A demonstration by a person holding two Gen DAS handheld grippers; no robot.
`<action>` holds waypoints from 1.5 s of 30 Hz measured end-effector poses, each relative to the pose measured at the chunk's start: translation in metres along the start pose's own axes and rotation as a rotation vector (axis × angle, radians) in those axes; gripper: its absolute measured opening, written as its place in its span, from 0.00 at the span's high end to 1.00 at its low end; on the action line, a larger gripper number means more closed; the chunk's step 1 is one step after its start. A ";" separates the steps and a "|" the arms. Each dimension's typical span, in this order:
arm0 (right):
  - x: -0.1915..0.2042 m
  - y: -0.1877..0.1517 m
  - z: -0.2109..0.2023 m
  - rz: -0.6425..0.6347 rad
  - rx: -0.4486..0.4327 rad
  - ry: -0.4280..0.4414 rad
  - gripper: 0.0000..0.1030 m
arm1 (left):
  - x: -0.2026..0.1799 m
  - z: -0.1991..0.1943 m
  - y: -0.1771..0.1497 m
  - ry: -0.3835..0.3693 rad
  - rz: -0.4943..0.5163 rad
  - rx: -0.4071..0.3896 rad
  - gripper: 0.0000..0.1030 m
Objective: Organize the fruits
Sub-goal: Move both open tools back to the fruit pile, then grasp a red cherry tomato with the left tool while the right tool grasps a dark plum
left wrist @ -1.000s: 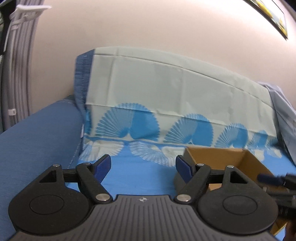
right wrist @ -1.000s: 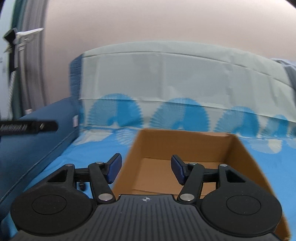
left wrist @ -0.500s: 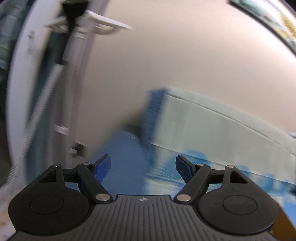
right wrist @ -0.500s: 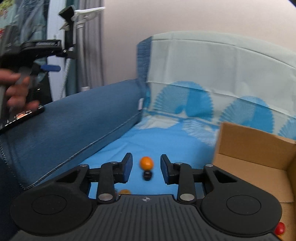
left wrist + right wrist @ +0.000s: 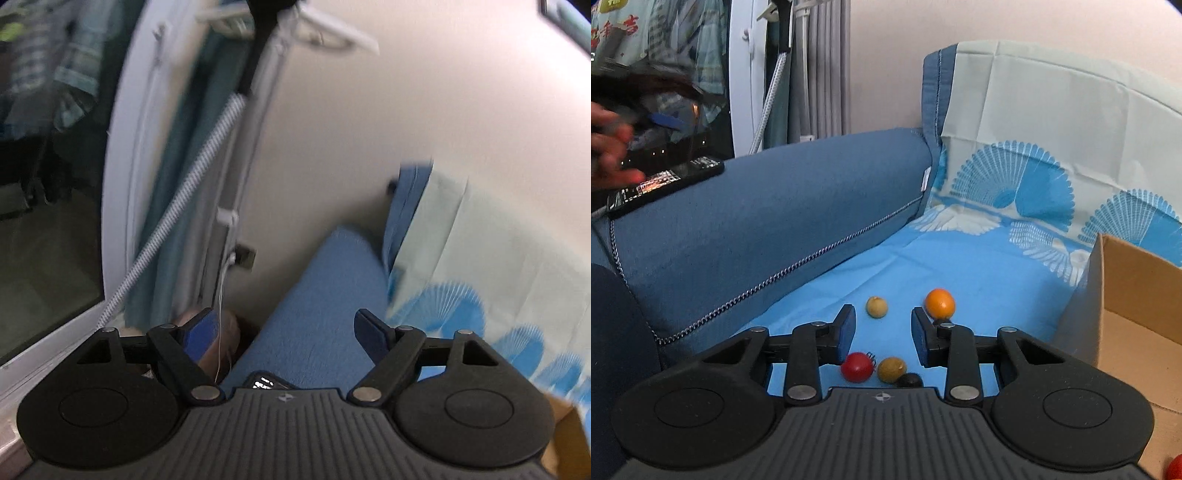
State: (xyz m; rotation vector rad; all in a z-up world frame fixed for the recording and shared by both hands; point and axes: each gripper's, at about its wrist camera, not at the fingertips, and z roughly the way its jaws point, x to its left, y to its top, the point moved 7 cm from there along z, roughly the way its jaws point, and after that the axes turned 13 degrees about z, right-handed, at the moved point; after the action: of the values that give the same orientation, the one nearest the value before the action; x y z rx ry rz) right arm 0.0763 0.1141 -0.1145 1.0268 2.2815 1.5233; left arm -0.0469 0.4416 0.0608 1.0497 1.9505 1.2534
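Several small fruits lie on the blue sheet in the right wrist view: an orange one, a pale yellow one, a red one, an olive one and a dark one. My right gripper hovers over them with narrowed jaws and nothing between the pads. The cardboard box stands at the right with a red fruit in its corner. My left gripper points at the sofa arm and the wall, its jaws opening and empty.
A dark phone lies on the blue sofa arm, with a person's hand blurred above it. A patterned cushion backs the seat. A hose, curtain and window frame stand to the left.
The left gripper has swung left and up, away from the box toward the wall and curtain. The right gripper narrowed its jaws and turned left from the box to the fruits.
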 end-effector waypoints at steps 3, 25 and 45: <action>0.003 -0.004 0.004 -0.007 0.018 -0.012 0.66 | -0.010 -0.024 0.013 -0.010 0.017 -0.074 0.17; -0.014 -0.039 0.057 -0.002 0.198 -0.160 0.52 | -0.231 0.128 -0.127 -0.379 0.173 0.523 0.80; -0.024 -0.057 0.093 -0.002 0.282 -0.171 0.77 | -0.274 0.129 -0.214 -0.442 0.527 0.783 0.66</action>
State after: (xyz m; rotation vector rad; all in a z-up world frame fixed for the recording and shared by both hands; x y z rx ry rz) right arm 0.1179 0.1535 -0.2098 1.1725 2.4162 1.0850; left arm 0.1342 0.2142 -0.1695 2.1206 1.8749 0.3608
